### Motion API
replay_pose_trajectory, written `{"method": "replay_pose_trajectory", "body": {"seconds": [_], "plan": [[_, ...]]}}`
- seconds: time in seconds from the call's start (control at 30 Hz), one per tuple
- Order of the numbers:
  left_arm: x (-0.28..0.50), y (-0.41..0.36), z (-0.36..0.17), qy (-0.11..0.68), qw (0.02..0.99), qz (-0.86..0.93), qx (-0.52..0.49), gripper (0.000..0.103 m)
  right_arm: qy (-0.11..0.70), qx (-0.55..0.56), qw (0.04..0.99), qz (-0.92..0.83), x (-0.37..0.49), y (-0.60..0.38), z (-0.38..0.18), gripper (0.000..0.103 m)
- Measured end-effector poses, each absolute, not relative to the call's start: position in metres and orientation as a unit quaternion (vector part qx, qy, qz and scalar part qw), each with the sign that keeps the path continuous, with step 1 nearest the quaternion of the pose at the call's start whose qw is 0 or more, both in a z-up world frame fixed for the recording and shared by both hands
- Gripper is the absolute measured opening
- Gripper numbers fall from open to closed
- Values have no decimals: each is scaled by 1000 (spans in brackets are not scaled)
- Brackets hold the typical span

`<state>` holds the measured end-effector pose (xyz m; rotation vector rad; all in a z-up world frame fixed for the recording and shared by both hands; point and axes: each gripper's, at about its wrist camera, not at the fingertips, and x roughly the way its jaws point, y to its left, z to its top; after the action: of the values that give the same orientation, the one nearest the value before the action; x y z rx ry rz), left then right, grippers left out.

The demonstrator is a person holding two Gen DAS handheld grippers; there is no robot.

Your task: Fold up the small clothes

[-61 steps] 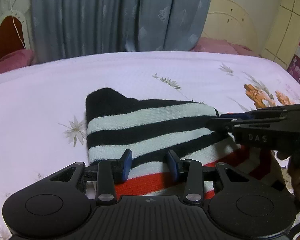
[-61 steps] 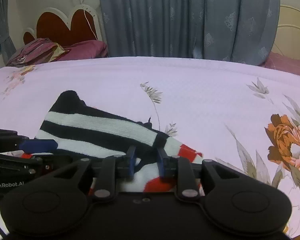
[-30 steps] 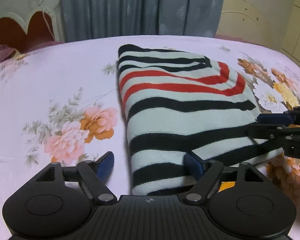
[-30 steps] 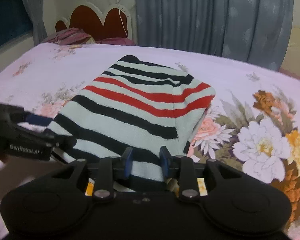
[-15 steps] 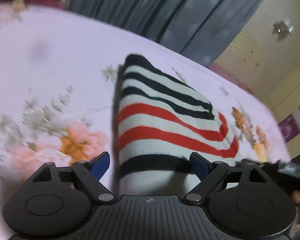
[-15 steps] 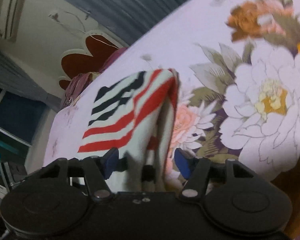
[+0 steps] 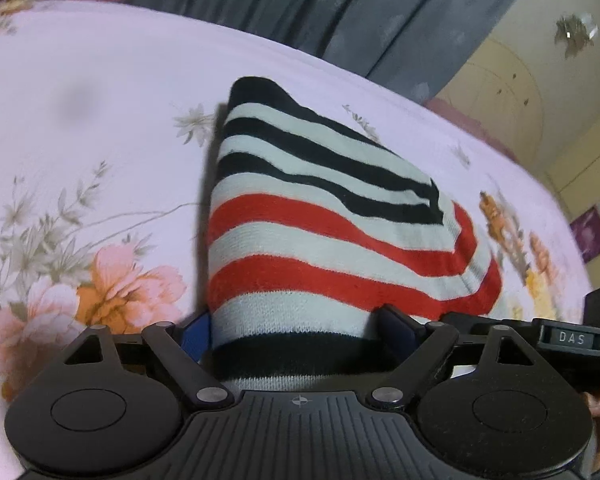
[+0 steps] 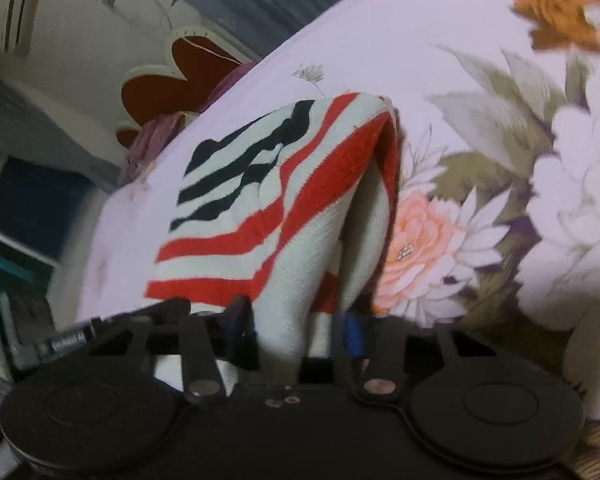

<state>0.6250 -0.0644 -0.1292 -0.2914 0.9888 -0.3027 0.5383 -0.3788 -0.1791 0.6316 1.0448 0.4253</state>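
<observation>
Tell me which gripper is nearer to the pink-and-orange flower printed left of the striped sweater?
Left. The left gripper, jaws closing around the striped sweater, is right beside the flower; the right gripper, jaws closing on the sweater's other edge, lies beyond it.

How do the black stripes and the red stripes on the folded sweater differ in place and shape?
On the striped sweater, the black stripes lie at the far end, while the red stripes lie nearer the grippers. The black ones stop at a folded edge; the red ones curve around the right corner. The black look thinner than the red. Both alternate with pale bands.
</observation>
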Motion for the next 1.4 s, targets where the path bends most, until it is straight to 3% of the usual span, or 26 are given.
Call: {"method": "replay_pose_trajectory", "body": {"seconds": [0.13,0.33,0.7,1.03,1.27,1.4], "plan": [[619,-76,-118,453,874,-147,-95,59,479,251,819,189,534,-366,-169,36],[609,-86,-102,427,889,-156,-51,52,456,187,852,175,524,-343,-144,33],[589,-14,-63,383,903,-185,-60,52,405,106,893,165,510,-263,-90,33],[577,134,-61,383,905,-170,-68,52,398,94,895,179,515,-132,-101,33],[578,207,-90,407,897,-151,-84,52,415,98,884,192,526,-65,-127,33],[578,228,-120,420,888,-152,-108,69,450,105,872,163,531,-60,-160,33]]}}
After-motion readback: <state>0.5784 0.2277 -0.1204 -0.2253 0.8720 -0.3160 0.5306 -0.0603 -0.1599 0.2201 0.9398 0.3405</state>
